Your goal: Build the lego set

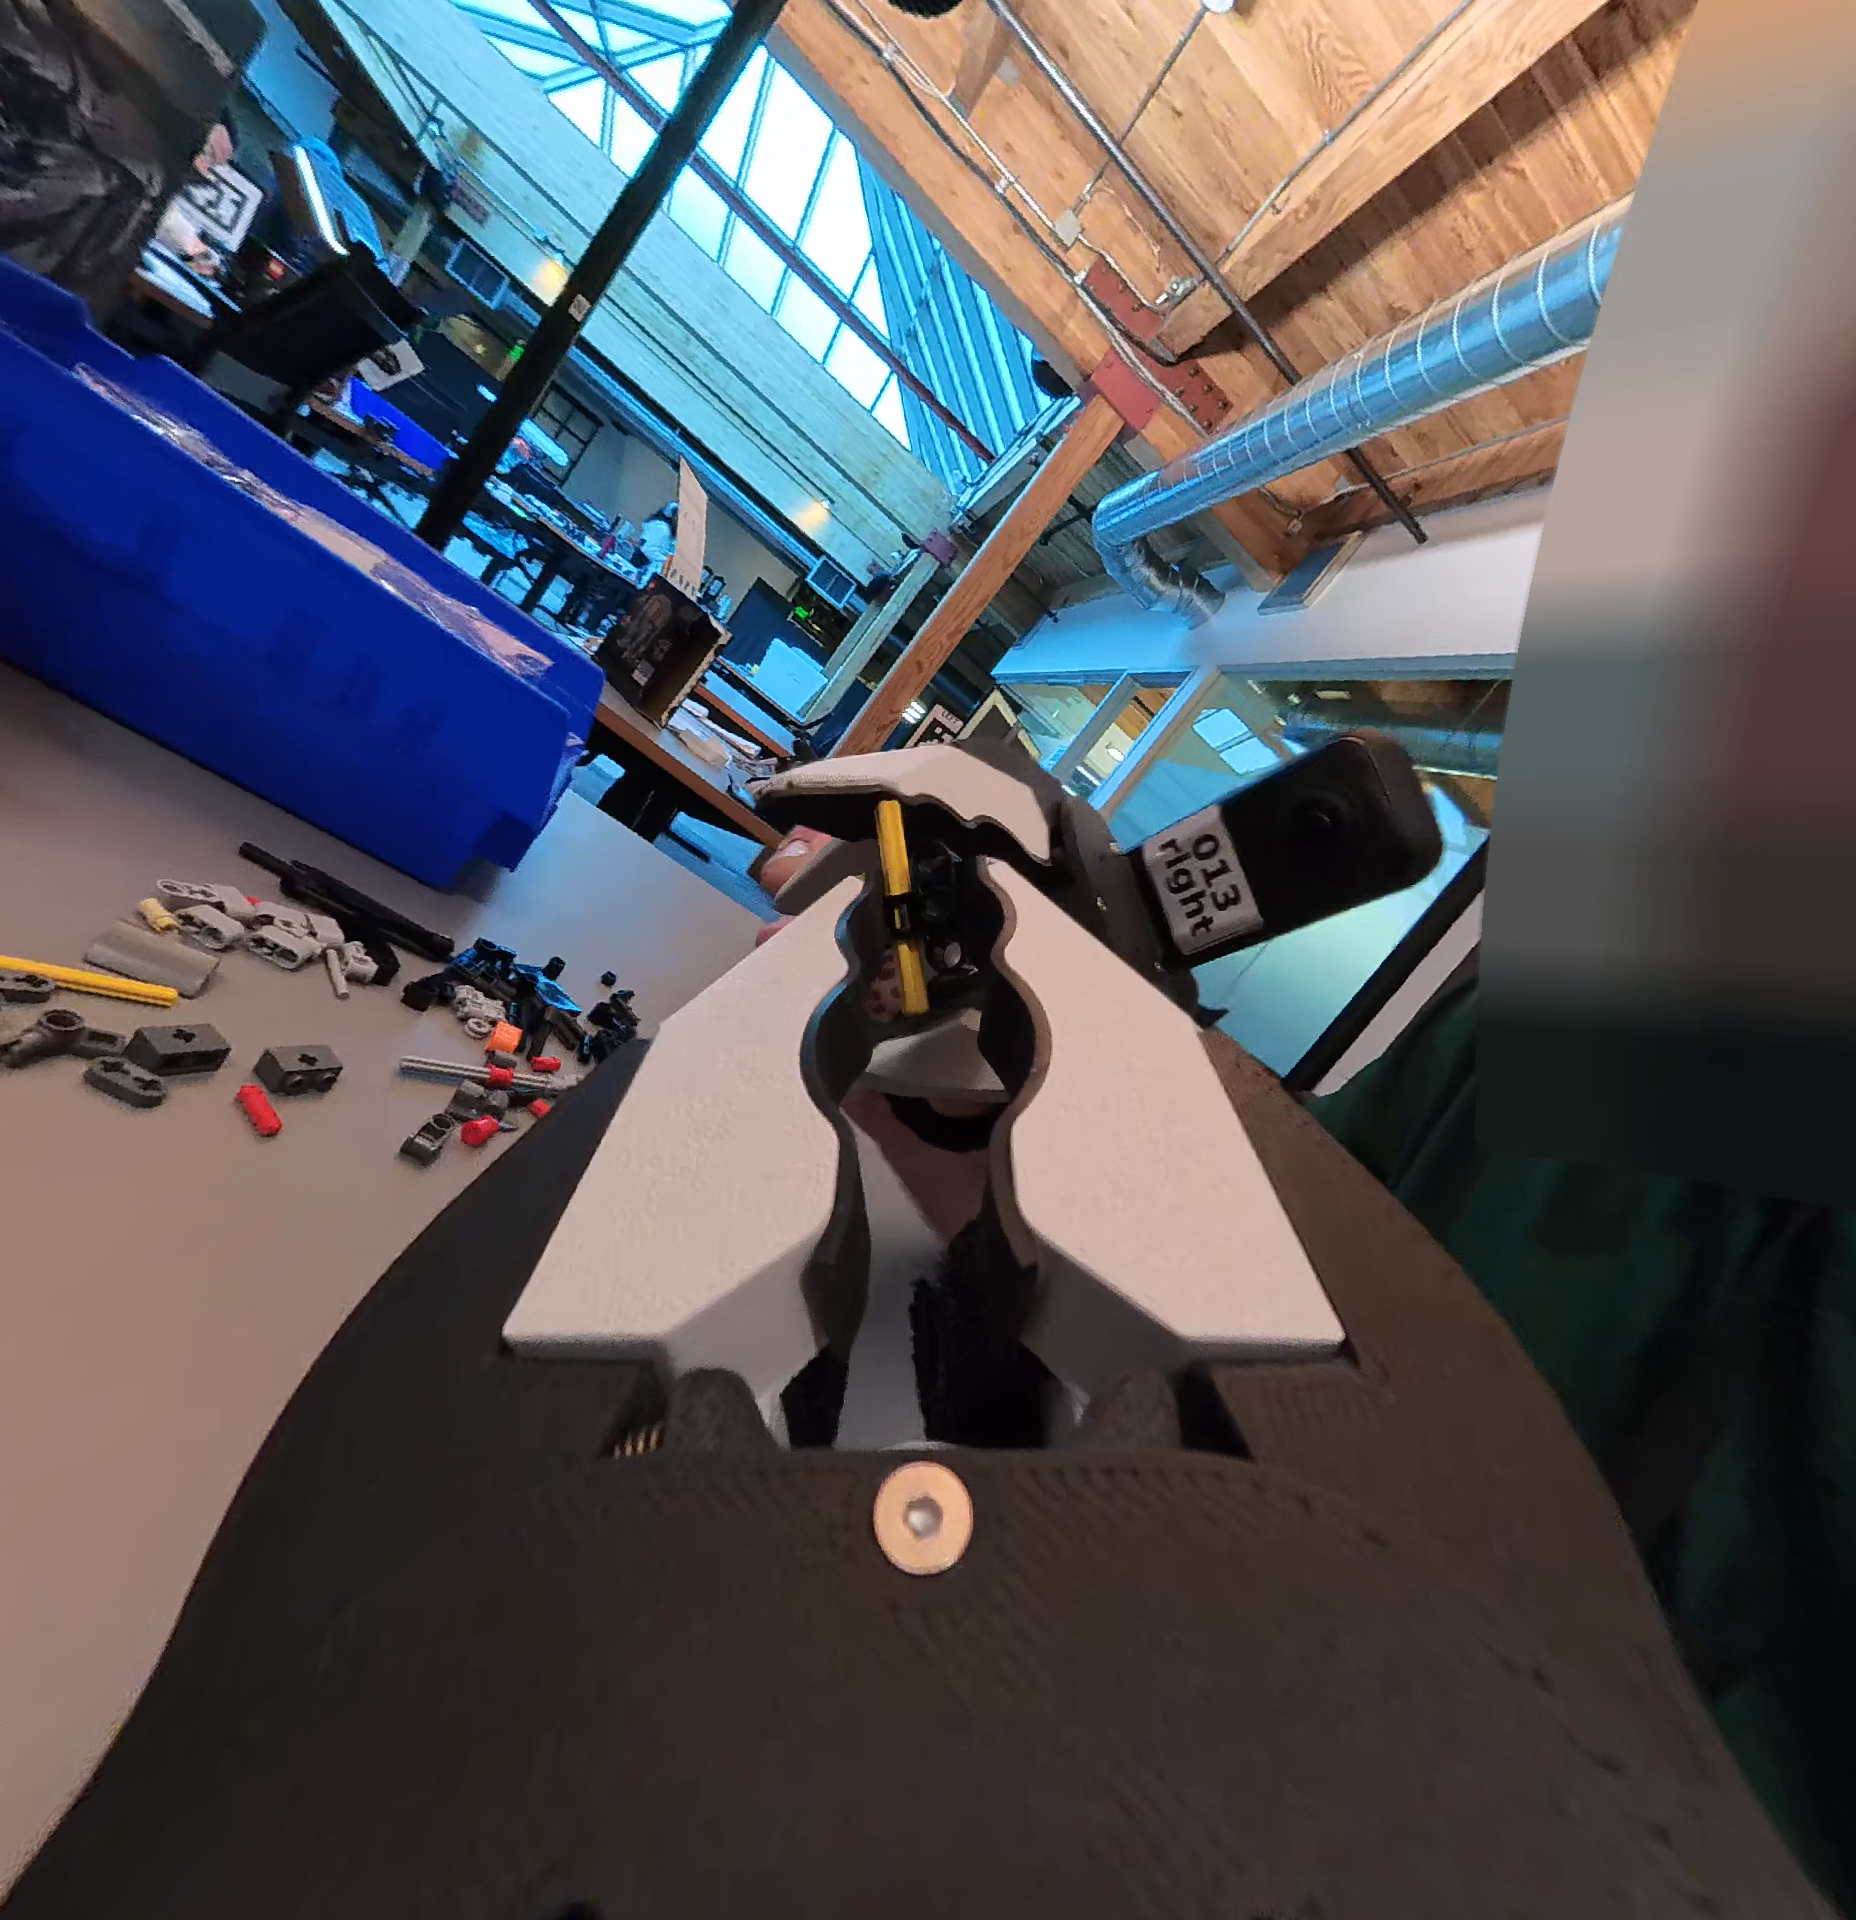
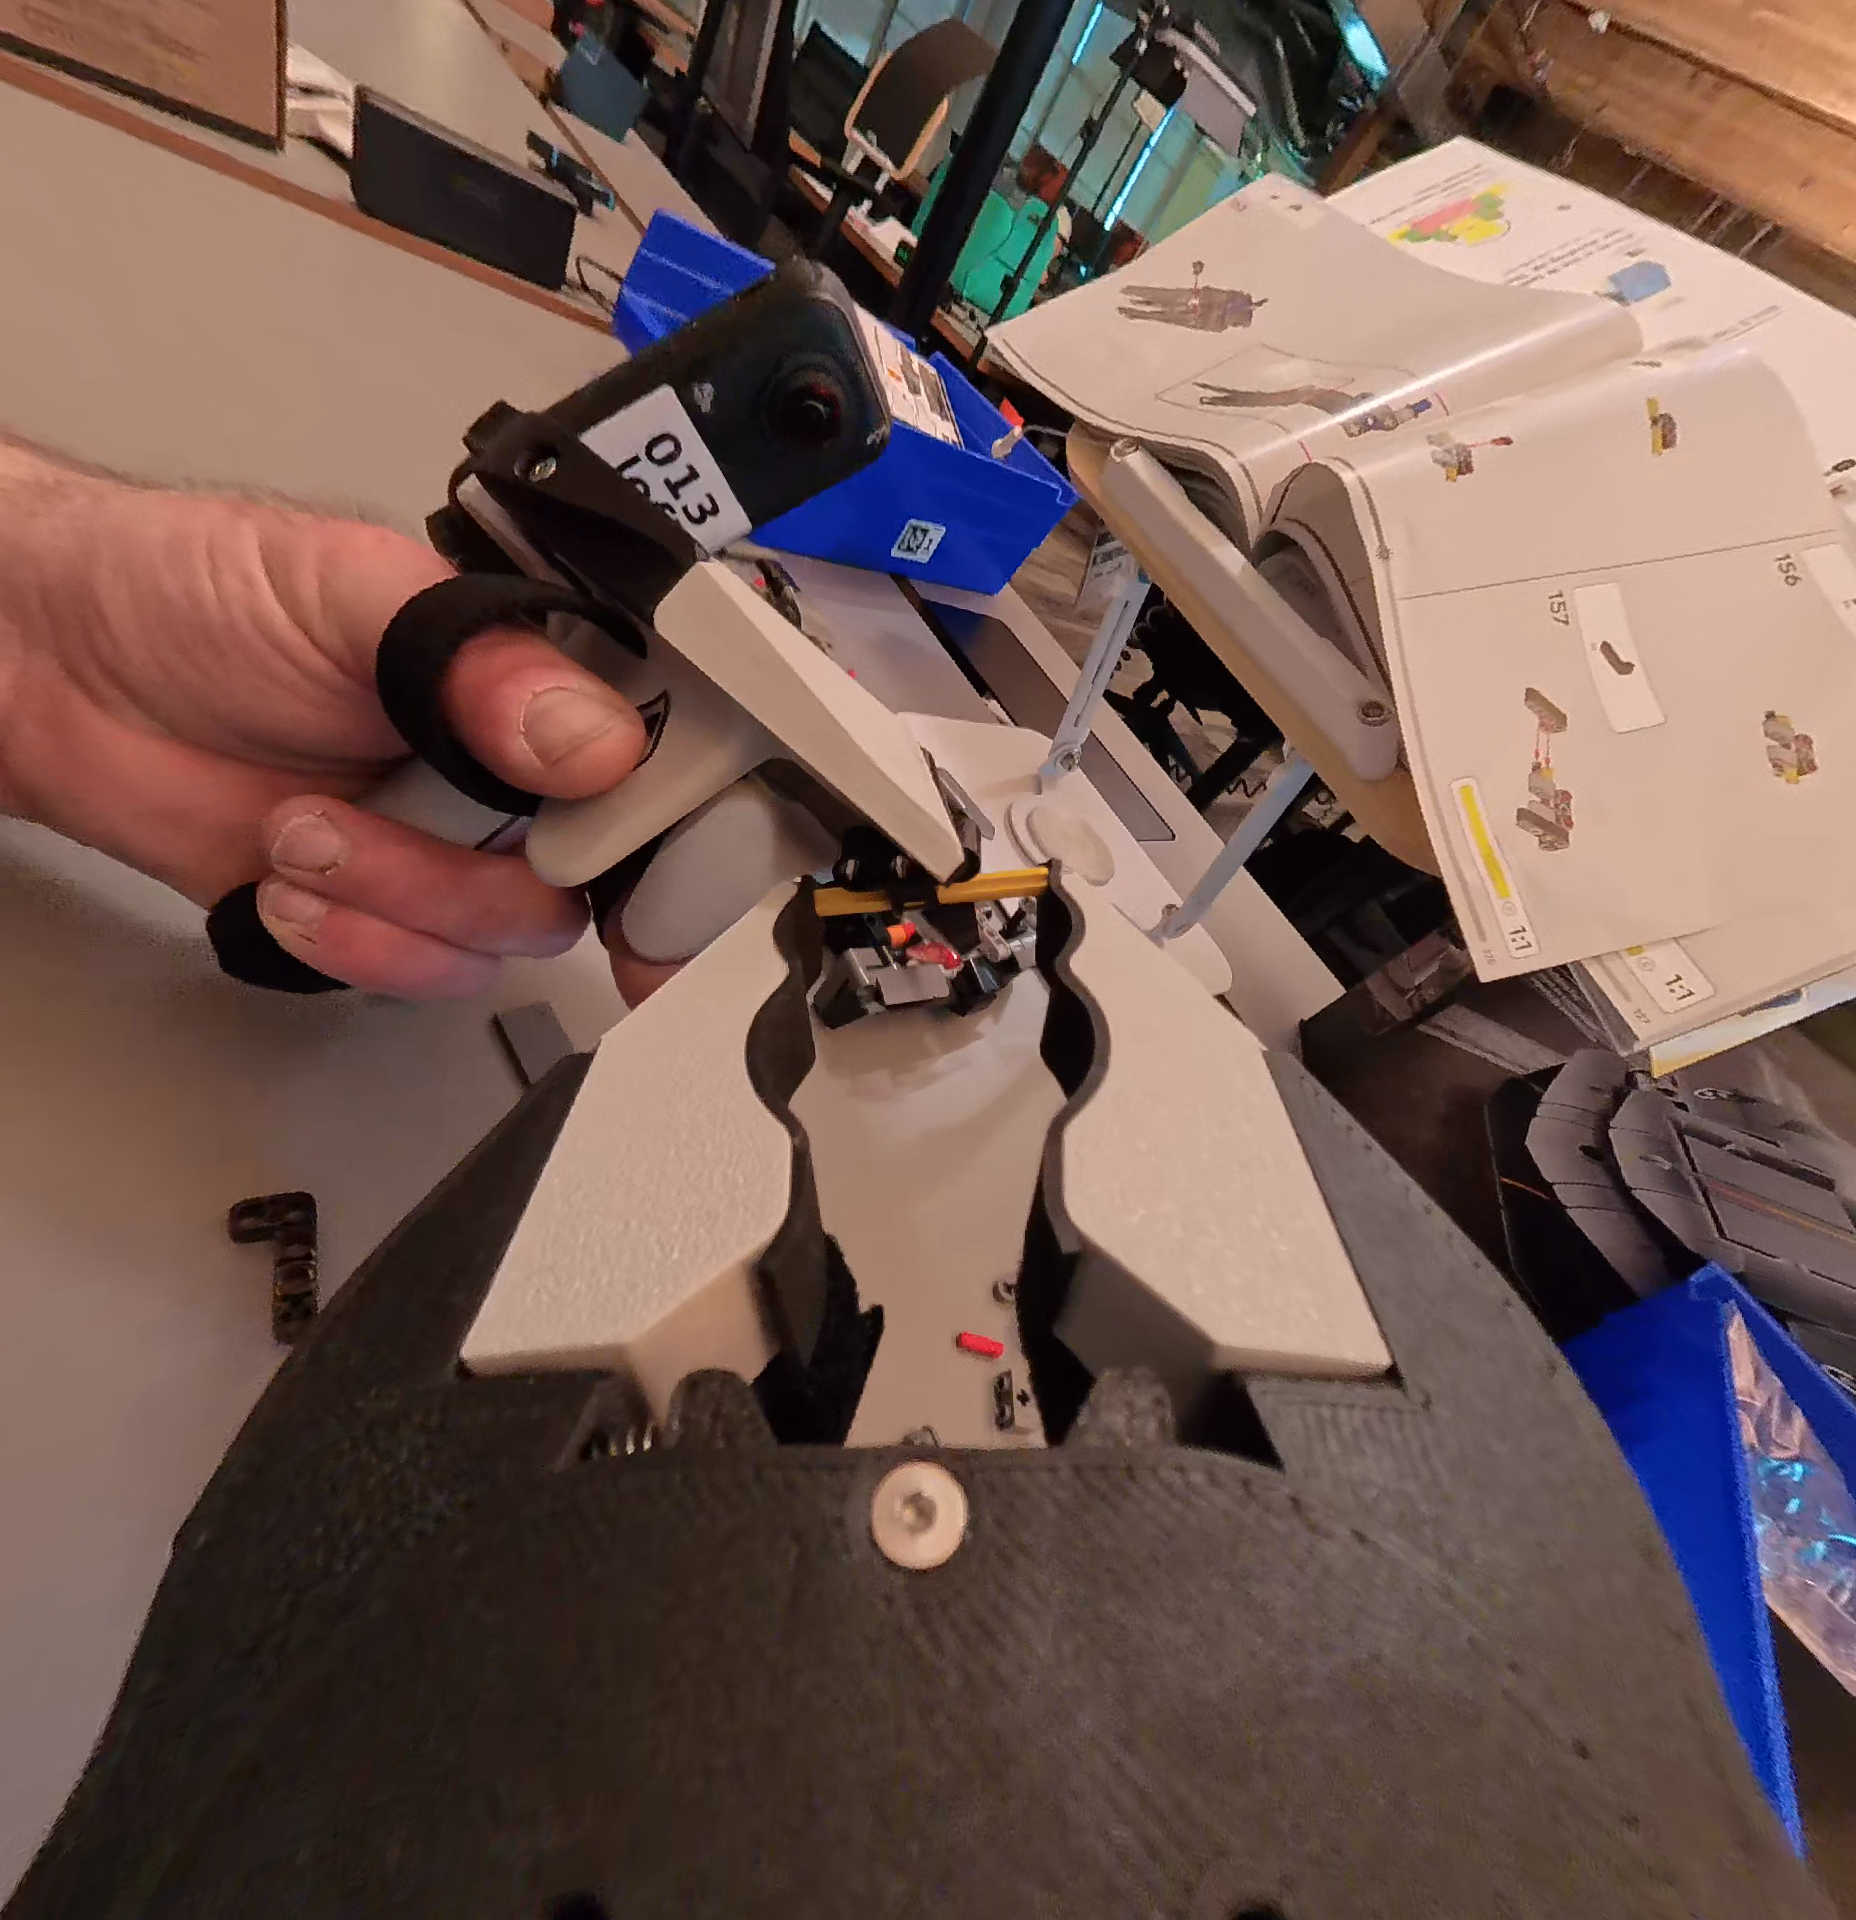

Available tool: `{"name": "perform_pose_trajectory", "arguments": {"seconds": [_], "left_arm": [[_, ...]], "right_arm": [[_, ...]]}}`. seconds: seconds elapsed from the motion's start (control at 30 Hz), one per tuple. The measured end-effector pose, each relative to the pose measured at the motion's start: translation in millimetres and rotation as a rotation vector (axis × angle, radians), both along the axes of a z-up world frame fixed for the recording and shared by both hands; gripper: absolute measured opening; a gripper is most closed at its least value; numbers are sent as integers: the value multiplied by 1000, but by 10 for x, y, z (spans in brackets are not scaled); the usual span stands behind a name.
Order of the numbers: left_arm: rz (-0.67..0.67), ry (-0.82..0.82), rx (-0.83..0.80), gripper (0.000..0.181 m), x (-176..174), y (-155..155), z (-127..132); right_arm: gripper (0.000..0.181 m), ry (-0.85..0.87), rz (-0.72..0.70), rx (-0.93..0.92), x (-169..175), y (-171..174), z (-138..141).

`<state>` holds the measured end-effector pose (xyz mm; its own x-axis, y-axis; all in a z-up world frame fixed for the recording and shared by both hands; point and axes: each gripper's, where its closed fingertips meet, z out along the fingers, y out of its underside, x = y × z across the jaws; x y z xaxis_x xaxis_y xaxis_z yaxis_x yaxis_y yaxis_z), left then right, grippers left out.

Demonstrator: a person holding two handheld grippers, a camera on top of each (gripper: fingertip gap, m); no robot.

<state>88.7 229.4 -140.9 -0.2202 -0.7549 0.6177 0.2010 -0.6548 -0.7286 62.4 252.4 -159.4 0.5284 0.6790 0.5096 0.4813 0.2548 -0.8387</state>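
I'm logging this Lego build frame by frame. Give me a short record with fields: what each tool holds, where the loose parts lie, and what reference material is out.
left tool: closed on the yellow axle, fingers also around the small assembly
right tool: closed around the small black and grey assembly
axle: passes through the assembly
loose parts: scattered on the grey table
bin: blue bin behind the parts
reference: open instruction booklet on a stand
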Motion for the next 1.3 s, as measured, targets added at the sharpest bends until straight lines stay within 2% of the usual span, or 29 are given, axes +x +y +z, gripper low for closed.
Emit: {"name": "perform_pose_trajectory", "arguments": {"seconds": [0.67,0.73,0.8,0.87,0.93,1.0,1.03,1.13,1.23,1.3], "left_arm": [[11,-11,-6,13,1,10,3],[-3,-32,-6,13,1,-9,40],[1,-11,8,13,10,4,25],[19,32,59,14,21,8,-8],[69,68,107,13,-29,75,1],[118,175,223,13,-55,103,-44],[111,254,287,13,-30,68,-112],[68,424,440,14,101,-124,-295],[7,647,574,14,240,-261,-646],[-21,786,642,14,325,-298,-915]], "right_arm": [[40,-46,-17,24,-4,1,-22],[40,5,7,6,-15,-18,12],[43,27,36,-6,-37,-32,19],[65,-11,80,-6,-68,-94,-6],[68,-29,130,-37,20,-142,-12],[70,18,63,-56,294,-44,116],[62,58,31,-64,452,-23,218],[57,121,-46,-95,884,-81,425],[38,18,-126,-176,1220,-194,253],[33,-47,-161,-236,1374,-288,71]]}}
